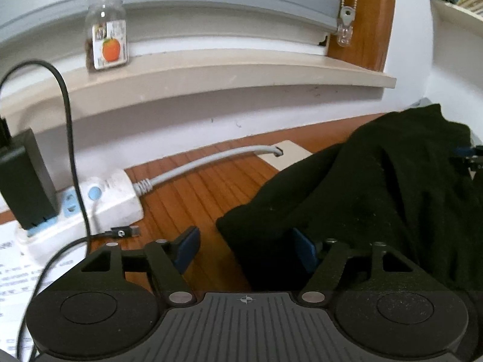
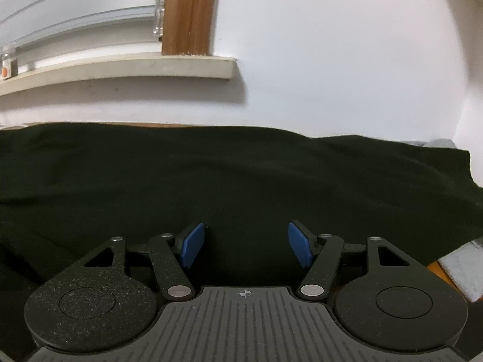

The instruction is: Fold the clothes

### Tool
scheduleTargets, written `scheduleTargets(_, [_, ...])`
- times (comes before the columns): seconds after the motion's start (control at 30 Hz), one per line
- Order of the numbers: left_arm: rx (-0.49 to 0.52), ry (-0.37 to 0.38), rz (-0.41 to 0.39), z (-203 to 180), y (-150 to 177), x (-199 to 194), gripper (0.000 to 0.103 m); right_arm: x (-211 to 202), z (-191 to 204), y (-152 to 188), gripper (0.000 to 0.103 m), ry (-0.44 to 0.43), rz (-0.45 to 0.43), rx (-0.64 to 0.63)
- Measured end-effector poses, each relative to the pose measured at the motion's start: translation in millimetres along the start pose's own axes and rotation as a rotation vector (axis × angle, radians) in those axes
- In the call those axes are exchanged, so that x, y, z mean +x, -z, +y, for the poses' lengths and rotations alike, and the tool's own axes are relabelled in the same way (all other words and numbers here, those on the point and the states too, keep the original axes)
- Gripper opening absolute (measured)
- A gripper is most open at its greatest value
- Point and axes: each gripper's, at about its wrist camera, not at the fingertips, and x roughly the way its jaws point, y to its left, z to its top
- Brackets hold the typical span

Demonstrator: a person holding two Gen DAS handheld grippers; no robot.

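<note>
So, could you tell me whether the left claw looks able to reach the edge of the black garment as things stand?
Probably yes: the left claw is open, and the black garment edge lies unobstructed just ahead.

One black garment (image 1: 377, 199) lay on the wooden table (image 1: 193, 187). One white power strip (image 1: 99, 202), one black adapter (image 1: 25, 181) and one labelled jar (image 1: 106, 31) were present. Two grippers were counted: left gripper (image 1: 246, 252), right gripper (image 2: 246, 247).

left gripper (image 1: 246, 252) and right gripper (image 2: 247, 247) tilted downward, fingers spread apart.
</note>
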Motion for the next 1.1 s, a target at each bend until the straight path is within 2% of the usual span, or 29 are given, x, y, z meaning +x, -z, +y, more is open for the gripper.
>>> scheduleTargets(0.07, [-0.009,0.009,-0.002,-0.6,0.0,1.8,0.070,-0.5,1.3,0.1,0.062,0.008,-0.002,-0.008])
scheduleTargets(0.1, [-0.013,0.015,-0.002,-1.5,0.4,2.7,0.060,0.4,2.3,-0.5,0.062,0.016,-0.003,-0.013])
scheduleTargets(0.13, [-0.016,0.028,-0.006,-2.7,0.4,2.3,0.043,1.2,3.2,-1.1,0.062,0.023,-0.004,-0.018])
scheduleTargets(0.17, [-0.019,0.041,-0.010,-3.8,0.3,1.8,0.022,2.0,4.2,-1.7,0.062,0.031,-0.005,-0.023])
scheduleTargets(0.23, [-0.004,0.014,-0.028,-12.4,-7.9,-1.1,0.013,0.1,10.4,-5.4,0.062,0.031,-0.011,-0.032])
scheduleTargets(0.33, [0.008,-0.013,-0.110,-25.1,-29.1,-17.0,0.012,-4.7,23.2,-14.0,0.062,0.010,-0.032,-0.027])
scheduleTargets(0.43, [-0.031,0.026,-0.171,-28.5,-55.9,-29.9,0.013,-13.0,42.8,-28.8,0.062,-0.051,-0.075,0.017])
scheduleTargets(0.5, [-0.017,0.024,-0.130,-32.9,-60.3,-23.0,0.018,-16.2,69.3,-42.4,0.062,-0.151,-0.085,0.007])
scheduleTargets(0.57, [0.002,0.013,-0.086,-37.0,-58.4,-14.7,0.034,-17.1,106.8,-53.6,0.062,-0.242,-0.090,-0.035])
scheduleTargets(0.63, [0.008,0.022,-0.077,-35.0,-46.8,-12.4,0.042,-16.2,145.2,-62.3,0.062,-0.349,-0.081,-0.067])
scheduleTargets(0.73, [0.003,0.035,-0.064,-24.2,-28.0,-16.9,0.046,-12.5,197.2,-69.3,0.061,-0.495,-0.049,-0.087])
scheduleTargets(0.93, [0.023,0.074,-0.093,3.8,-1.8,-48.0,0.046,-11.1,285.6,-69.6,0.061,-0.644,0.011,-0.171])
scheduleTargets(1.0, [0.053,0.089,-0.104,10.7,2.6,-56.0,0.044,-14.9,308.0,-68.5,0.061,-0.652,0.015,-0.191])
scheduleTargets(1.07, [0.094,0.149,-0.112,14.7,3.8,-57.3,0.026,-18.9,329.1,-67.1,0.061,-0.648,0.014,-0.213])
scheduleTargets(1.1, [0.115,0.181,-0.104,16.0,4.0,-56.3,0.021,-20.9,339.6,-66.4,0.061,-0.645,0.013,-0.223])
